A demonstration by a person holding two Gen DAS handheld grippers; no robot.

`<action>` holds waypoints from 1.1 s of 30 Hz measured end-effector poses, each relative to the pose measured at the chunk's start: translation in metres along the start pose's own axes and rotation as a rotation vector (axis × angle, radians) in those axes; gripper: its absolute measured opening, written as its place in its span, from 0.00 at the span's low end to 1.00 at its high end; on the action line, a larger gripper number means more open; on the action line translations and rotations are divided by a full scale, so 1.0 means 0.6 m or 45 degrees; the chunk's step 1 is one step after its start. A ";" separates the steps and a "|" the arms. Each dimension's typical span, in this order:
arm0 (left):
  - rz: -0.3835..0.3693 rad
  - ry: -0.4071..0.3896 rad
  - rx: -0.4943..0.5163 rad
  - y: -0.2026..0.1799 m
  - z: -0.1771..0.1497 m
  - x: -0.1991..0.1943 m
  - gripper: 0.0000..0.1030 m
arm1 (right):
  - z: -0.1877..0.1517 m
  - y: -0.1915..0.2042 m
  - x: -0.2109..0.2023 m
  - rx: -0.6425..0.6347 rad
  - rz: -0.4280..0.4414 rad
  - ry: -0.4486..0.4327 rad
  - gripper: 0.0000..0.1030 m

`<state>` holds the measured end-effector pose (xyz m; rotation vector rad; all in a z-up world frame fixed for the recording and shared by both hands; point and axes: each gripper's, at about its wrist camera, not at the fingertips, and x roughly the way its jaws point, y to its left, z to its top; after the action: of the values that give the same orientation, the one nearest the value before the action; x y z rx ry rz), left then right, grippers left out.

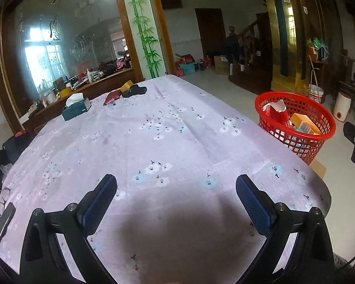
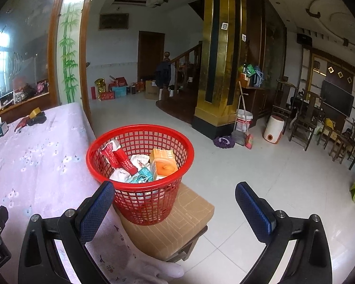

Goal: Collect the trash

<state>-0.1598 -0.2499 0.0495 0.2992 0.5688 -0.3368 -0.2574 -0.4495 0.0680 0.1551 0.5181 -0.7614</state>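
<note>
The surface (image 1: 177,130), draped in a lilac flowered cloth, is filling most of the left wrist frame. The red basket (image 2: 139,172) is sitting at center in the right wrist frame, on a brown stool (image 2: 177,224) just beside the surface's edge, and is holding trash: an orange box (image 2: 164,163), a red packet (image 2: 120,158) and white and teal wrappers. The left gripper (image 1: 176,189) is hovering wide apart and empty over bare cloth at lower center. The right gripper (image 2: 175,196) is spreading wide too, holding nothing, low in its frame near the basket. A tissue box (image 1: 76,107), a red pouch (image 1: 111,97) and a tape roll (image 1: 127,85) are lying at upper left.
</note>
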 end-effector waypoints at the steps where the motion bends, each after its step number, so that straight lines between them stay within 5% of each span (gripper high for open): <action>1: -0.013 0.001 -0.004 0.000 -0.001 0.000 0.97 | 0.000 -0.001 0.001 0.000 0.004 0.006 1.00; 33: -0.065 0.033 -0.021 -0.003 -0.011 0.011 0.97 | -0.002 0.010 0.004 -0.038 0.001 0.029 1.00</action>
<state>-0.1585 -0.2508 0.0398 0.2734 0.6050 -0.3779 -0.2525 -0.4464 0.0653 0.1364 0.5507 -0.7511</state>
